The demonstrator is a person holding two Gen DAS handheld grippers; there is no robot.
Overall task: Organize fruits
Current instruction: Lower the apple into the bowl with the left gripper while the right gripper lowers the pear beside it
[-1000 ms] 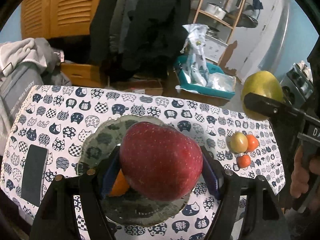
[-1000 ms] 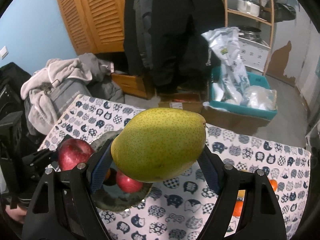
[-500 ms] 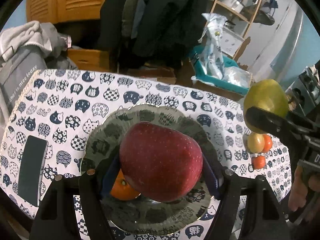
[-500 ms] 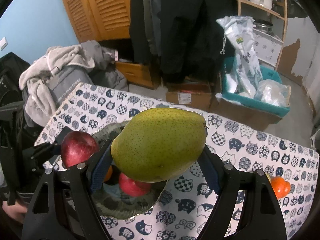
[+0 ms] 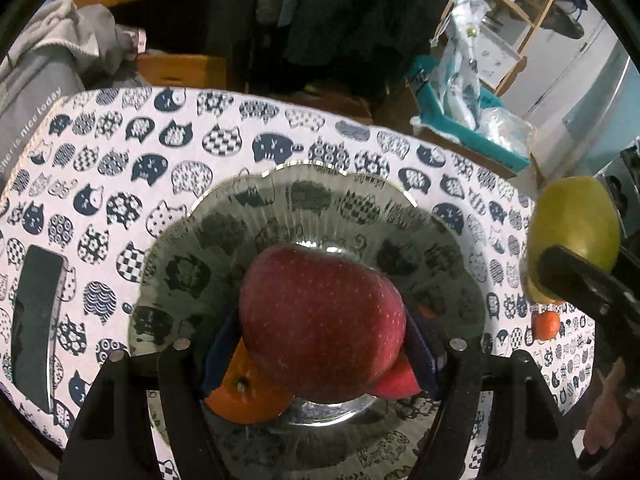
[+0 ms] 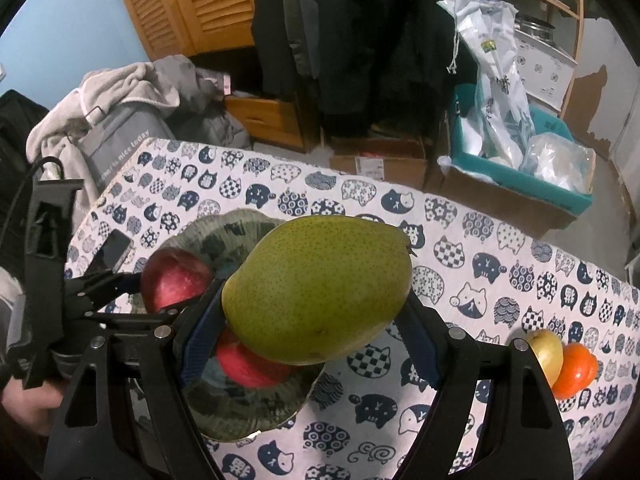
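My left gripper (image 5: pixel 316 356) is shut on a big red apple (image 5: pixel 320 324) and holds it over the smoky glass plate (image 5: pixel 304 200). An orange (image 5: pixel 244 396) and a smaller red fruit (image 5: pixel 396 380) lie in the plate under it. My right gripper (image 6: pixel 312 336) is shut on a green mango (image 6: pixel 316 288), held above the plate's right edge (image 6: pixel 256 412). The mango also shows at the right in the left wrist view (image 5: pixel 572 228). The apple and left gripper show in the right wrist view (image 6: pixel 172 276).
A cat-print cloth (image 6: pixel 460 240) covers the table. A dark phone (image 5: pixel 36 324) lies left of the plate. A yellowish fruit (image 6: pixel 546 352) and an orange one (image 6: pixel 576 370) sit at the table's right. A teal bin with bags (image 6: pixel 520 152) stands behind.
My left gripper has moved forward and down over the plate with the apple. My right gripper has moved closer to the plate with the mango.
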